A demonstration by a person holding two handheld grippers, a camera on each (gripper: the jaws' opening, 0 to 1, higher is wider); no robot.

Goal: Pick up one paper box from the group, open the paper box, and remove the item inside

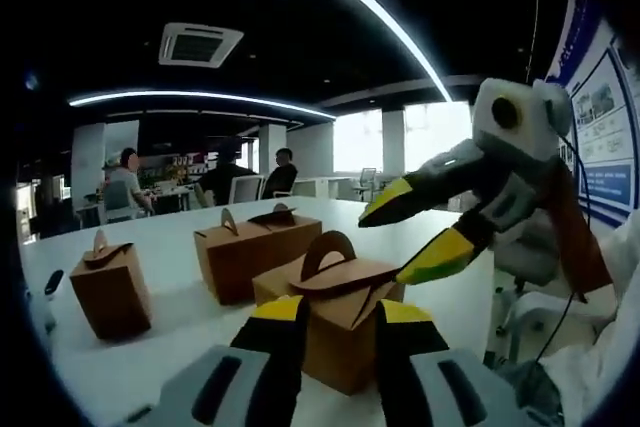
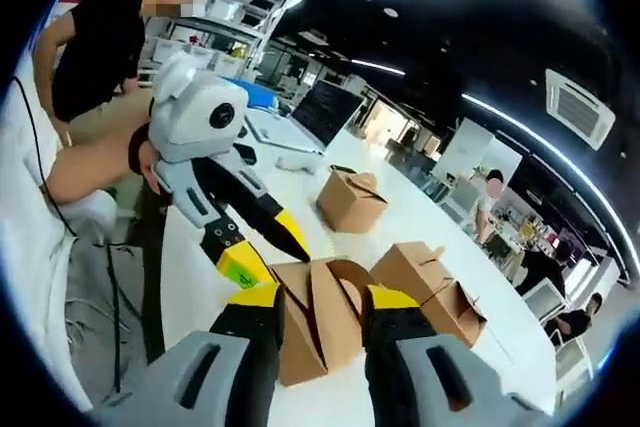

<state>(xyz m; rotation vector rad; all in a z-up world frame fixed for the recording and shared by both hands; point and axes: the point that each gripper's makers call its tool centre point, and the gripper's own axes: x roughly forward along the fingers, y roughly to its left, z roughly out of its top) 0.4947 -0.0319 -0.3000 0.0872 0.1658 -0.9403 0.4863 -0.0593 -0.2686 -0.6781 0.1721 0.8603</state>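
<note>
my left claw (image 1: pixel 335 315) jaws apart around box (image 1: pixel 345 332) on table (image 1: pixel 180 322) | right claw (image 2: pixel 318 305) apart astride its upright handle (image 2: pixel 335 277) | person (image 2: pixel 95 42) beyond table | three boxes (image 1: pixel 250 247) behind mine

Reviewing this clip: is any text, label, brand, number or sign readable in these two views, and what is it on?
No text can be read.
Wall poster at the right of the left gripper view: blue panels with small print, too blurred to read.
Paper boxes: plain brown, no print visible.
Both tongs, left and right: yellow and black tips, no markings visible.
Shelves in the right gripper view: items too small to read.
</note>
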